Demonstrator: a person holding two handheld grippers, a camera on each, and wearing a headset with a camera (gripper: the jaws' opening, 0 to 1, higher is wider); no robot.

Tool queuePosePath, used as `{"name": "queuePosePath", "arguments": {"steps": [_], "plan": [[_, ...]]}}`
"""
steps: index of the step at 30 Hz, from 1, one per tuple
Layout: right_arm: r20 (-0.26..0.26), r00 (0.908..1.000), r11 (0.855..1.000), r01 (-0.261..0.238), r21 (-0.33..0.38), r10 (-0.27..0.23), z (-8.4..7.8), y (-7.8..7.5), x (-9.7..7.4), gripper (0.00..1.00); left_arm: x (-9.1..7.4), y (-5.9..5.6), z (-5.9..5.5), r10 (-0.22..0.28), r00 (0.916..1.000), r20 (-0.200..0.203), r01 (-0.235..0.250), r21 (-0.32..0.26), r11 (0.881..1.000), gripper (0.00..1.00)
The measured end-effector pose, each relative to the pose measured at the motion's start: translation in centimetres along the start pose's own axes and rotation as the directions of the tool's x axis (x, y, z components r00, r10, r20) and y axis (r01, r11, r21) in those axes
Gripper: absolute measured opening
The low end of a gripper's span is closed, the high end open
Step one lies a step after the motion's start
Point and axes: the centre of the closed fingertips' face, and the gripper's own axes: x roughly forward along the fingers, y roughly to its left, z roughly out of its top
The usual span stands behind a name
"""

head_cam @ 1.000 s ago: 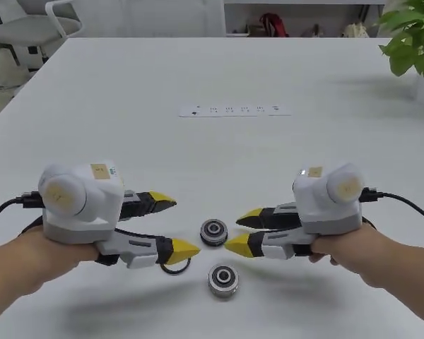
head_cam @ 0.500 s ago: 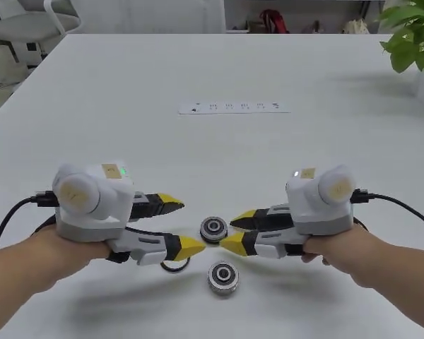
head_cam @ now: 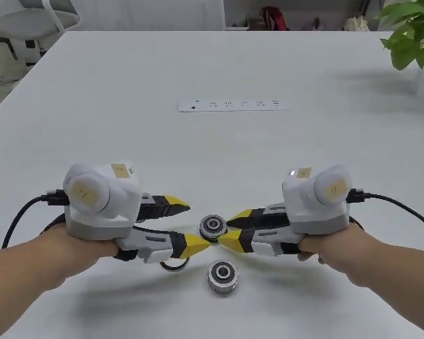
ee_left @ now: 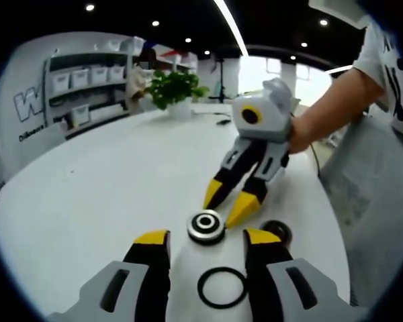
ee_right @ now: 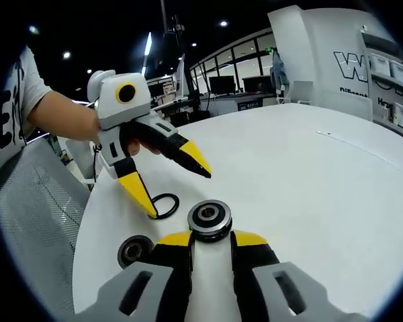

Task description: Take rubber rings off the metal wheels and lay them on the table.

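A metal wheel (head_cam: 213, 226) with a dark rubber ring on it lies on the white table (head_cam: 219, 155), right between the two grippers. My left gripper (head_cam: 191, 226) is open, its yellow tips just left of that wheel (ee_left: 206, 227). My right gripper (head_cam: 228, 227) is open too, its tips flanking the wheel (ee_right: 209, 220) from the right. A second wheel (head_cam: 222, 274) lies nearer to me. A loose black rubber ring (head_cam: 173, 265) lies flat under the left gripper, also seen as ring (ee_left: 222, 287) and ring (ee_right: 162, 204).
A white power strip (head_cam: 234, 106) lies mid-table further away. A potted plant (head_cam: 410, 35) stands at the far right corner and a chair (head_cam: 28, 21) beyond the far left edge. Black cables trail from both grippers.
Both grippers have closed in on the upper wheel from either side, until their tips nearly meet around it. Wheels and loose ring have not moved.
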Motion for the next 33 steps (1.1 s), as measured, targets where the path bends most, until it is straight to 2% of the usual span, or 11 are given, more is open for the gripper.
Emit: {"name": "queuePosePath", "arguments": {"steps": [13,20,33], "plan": [[0.008,1.0000,1.000,-0.004,-0.005,0.004,-0.1,0.0,0.0,0.16,1.0,0.4,-0.3,-0.012,0.9999,-0.004,0.012,-0.014,1.000,0.38],[0.015,0.9999,1.000,-0.002,0.000,0.002,-0.1,-0.1,0.0,0.15,1.5,0.3,-0.3,-0.021,0.9998,-0.003,0.021,-0.016,1.000,0.34],[0.019,0.9998,1.000,-0.003,0.000,0.003,-0.1,-0.1,0.0,0.15,2.3,0.5,0.0,-0.011,0.9999,-0.006,0.010,-0.027,1.000,0.24]]}}
